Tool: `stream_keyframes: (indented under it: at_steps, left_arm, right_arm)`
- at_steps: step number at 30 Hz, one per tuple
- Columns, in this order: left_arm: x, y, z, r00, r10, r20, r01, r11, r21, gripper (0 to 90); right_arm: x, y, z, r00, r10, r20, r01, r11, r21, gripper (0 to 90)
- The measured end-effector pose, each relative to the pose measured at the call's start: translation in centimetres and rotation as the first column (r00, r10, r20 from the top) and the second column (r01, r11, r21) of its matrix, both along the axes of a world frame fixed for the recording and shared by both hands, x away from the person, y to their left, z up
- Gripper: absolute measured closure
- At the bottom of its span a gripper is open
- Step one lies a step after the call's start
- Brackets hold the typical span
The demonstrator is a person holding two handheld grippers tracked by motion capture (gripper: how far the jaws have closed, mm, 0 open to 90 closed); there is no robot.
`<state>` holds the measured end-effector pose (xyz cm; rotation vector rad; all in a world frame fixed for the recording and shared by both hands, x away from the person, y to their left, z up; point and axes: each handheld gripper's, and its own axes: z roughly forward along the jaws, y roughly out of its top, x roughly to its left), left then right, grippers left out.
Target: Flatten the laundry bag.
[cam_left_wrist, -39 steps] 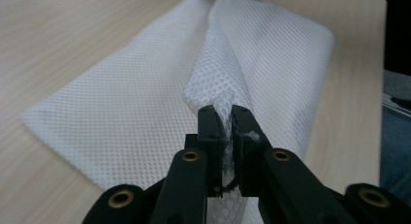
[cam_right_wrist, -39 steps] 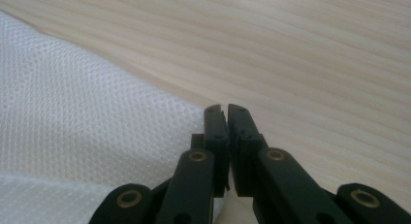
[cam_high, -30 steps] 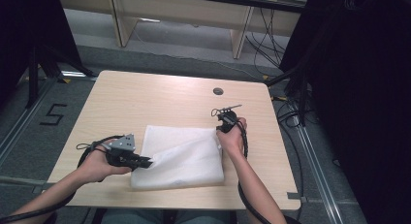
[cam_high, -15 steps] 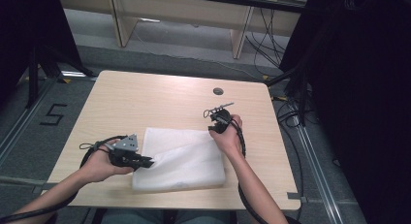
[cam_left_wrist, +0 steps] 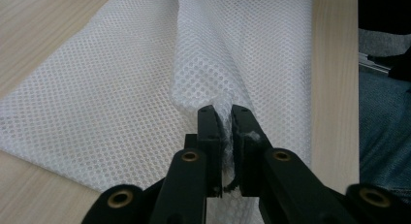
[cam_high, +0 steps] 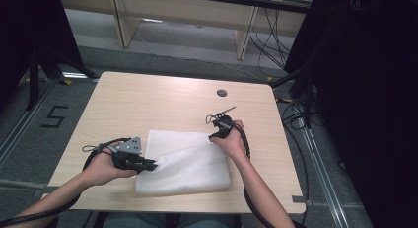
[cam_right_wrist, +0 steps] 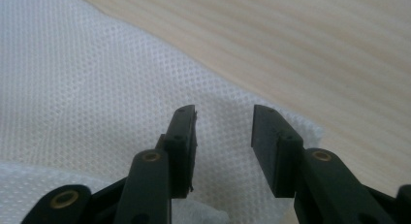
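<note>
White mesh cloth (cam_high: 185,164) lies on the tabletop (cam_high: 162,104), one fold pinched.
Left tongs (cam_left_wrist: 222,118) clamp a raised fold at its left edge; right tongs (cam_right_wrist: 223,132), jaws just opening, hover empty over its far right corner.

left gripper (cam_high: 152,165): held low in the left hand (cam_high: 106,166), jaws pinched together | right gripper (cam_right_wrist: 223,136): gripped by the right hand (cam_high: 231,141), jaws parted, just opened, nothing pressed between | forearms angled inward
</note>
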<state>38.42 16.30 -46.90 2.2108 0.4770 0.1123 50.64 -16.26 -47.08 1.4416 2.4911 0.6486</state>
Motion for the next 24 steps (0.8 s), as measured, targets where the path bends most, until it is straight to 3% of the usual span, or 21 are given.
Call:
stream_keyframes:
  at_steps: [1,2,3,4,6,8,11,12,13,18,20,21,24]
  left_arm:
    - [-0.1,-0.1,-0.1,0.9998,0.014,-0.017,-0.014,0.9998,-0.013,83.3]
    - [0.0,-0.1,-0.1,1.0000,-0.002,-0.009,0.002,0.9999,-0.015,83.3]
    - [0.0,-0.1,-0.1,1.0000,-0.002,-0.009,0.002,0.9999,-0.015,83.2]
    - [0.0,-0.1,-0.1,0.9998,0.011,-0.018,-0.011,0.9998,-0.018,83.2]
    - [0.0,0.0,-0.1,0.9998,0.010,-0.017,-0.010,0.9998,-0.019,83.2]
    - [0.0,0.0,-0.1,0.9999,0.008,-0.014,-0.008,0.9998,-0.018,83.2]
    - [0.0,-0.1,0.0,0.9999,0.010,-0.011,-0.010,0.9997,-0.020,83.1]
    - [0.1,-0.1,0.1,0.9999,-0.007,0.008,0.007,0.9999,-0.008,83.2]
    - [-0.1,-0.2,0.1,1.0000,0.006,-0.006,-0.006,0.9999,-0.016,83.2]
    - [-0.2,-0.3,0.4,1.0000,0.000,0.008,0.000,0.9998,-0.019,83.2]
    - [-0.2,-0.4,0.6,0.9996,-0.017,0.024,0.018,0.9996,-0.022,83.2]
    - [-0.3,-0.4,0.8,0.9999,0.000,0.016,0.001,0.9997,-0.025,83.2]
    - [-0.4,-0.5,1.2,0.9996,-0.004,0.027,0.005,0.9991,-0.042,83.3]
  right_arm:
    - [0.1,0.0,-0.2,0.9998,-0.004,-0.019,0.004,1.0000,-0.002,62.2]
    - [0.1,0.1,-0.5,0.9991,-0.024,-0.035,0.023,0.9997,-0.005,62.8]
    - [0.3,0.0,-0.8,0.9993,-0.007,-0.036,0.007,1.0000,0.004,63.4]
    - [0.3,0.2,-1.1,0.9979,-0.044,-0.046,0.044,0.9990,-0.007,63.4]
    - [0.4,0.1,-1.3,0.9994,-0.012,-0.033,0.011,0.9998,-0.018,63.9]
    - [0.4,0.3,-1.3,0.9995,-0.017,-0.027,0.016,0.9996,-0.024,63.8]
    - [0.3,0.6,-1.2,0.9991,-0.002,-0.043,-0.001,0.9985,-0.054,66.2]
    - [0.2,0.7,-1.2,0.9984,0.005,-0.056,-0.007,0.9993,-0.036,67.6]
    - [0.2,0.9,-1.2,0.9996,0.011,-0.027,-0.013,0.9972,-0.073,70.3]
    - [0.3,1.6,-1.1,0.9983,0.031,-0.050,-0.035,0.9951,-0.092,87.8]
    - [0.4,1.7,-1.0,0.9980,0.035,-0.053,-0.040,0.9944,-0.098,88.9]
    - [0.6,1.7,-1.0,0.9975,0.042,-0.056,-0.048,0.9935,-0.103,89.2]
    - [0.8,1.7,-0.9,0.9965,-0.015,-0.082,0.010,0.9978,-0.065,89.5]
